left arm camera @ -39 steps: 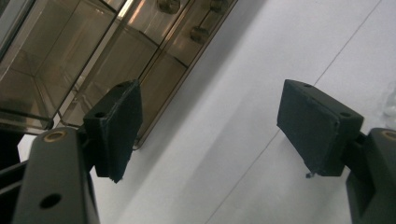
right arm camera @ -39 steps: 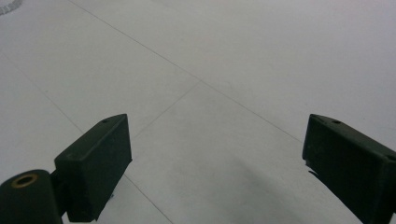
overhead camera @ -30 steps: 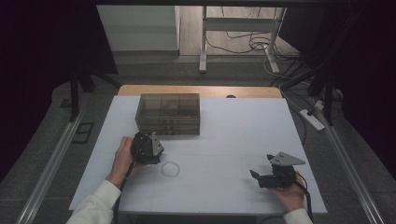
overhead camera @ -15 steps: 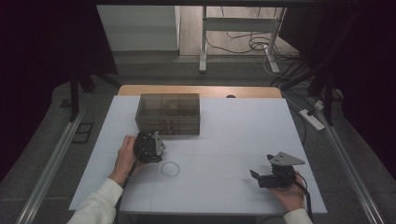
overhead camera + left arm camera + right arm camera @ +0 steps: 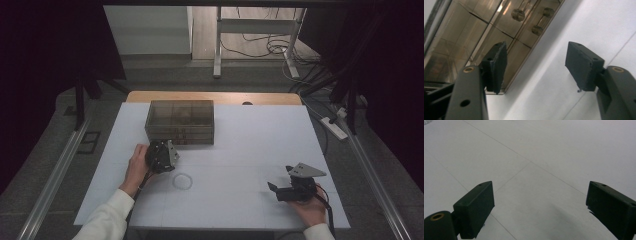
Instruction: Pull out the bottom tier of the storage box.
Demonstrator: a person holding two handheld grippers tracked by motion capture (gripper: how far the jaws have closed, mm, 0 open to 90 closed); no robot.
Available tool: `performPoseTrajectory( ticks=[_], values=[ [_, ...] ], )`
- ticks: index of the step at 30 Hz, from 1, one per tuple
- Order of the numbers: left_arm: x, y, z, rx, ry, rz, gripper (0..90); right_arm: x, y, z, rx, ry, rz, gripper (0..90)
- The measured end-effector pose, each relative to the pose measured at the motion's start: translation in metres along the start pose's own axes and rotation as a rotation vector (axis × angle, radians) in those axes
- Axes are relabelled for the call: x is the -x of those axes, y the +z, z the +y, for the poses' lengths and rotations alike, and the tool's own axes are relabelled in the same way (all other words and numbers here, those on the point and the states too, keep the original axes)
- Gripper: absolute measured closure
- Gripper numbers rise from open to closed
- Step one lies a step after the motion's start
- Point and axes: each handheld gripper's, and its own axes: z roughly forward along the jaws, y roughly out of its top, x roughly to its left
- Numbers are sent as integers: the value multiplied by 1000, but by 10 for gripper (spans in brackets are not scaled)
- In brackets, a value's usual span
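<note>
1. Currently the left tongs (image 5: 170,153) sit just before the smoky drawer box (image 5: 180,121), which stands toward the counter's (image 5: 250,140) far-left corner; jaws apart, just been closing, nothing between them.
2. Right tongs (image 5: 272,188) rest released near the near-right corner, gripping nothing.
3. Risk, my judgement: closing early would miss the round knobs (image 5: 517,14) and nudge the box.
4. Count: 1 box, 3 knobs visible, 1 clear ring (image 5: 182,180), 2 tongs.
</note>
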Motion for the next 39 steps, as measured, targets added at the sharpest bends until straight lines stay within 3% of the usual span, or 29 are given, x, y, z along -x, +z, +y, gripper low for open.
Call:
performPoseTrajectory(
  ticks=[12,39],
  values=[
    [2,4,4,8,16,24,388,0,0,0,-3,-1,-2,78],
    [6,14,13,6,48,31,487,0,0,0,-4,-1,-5,78]
  ],
)
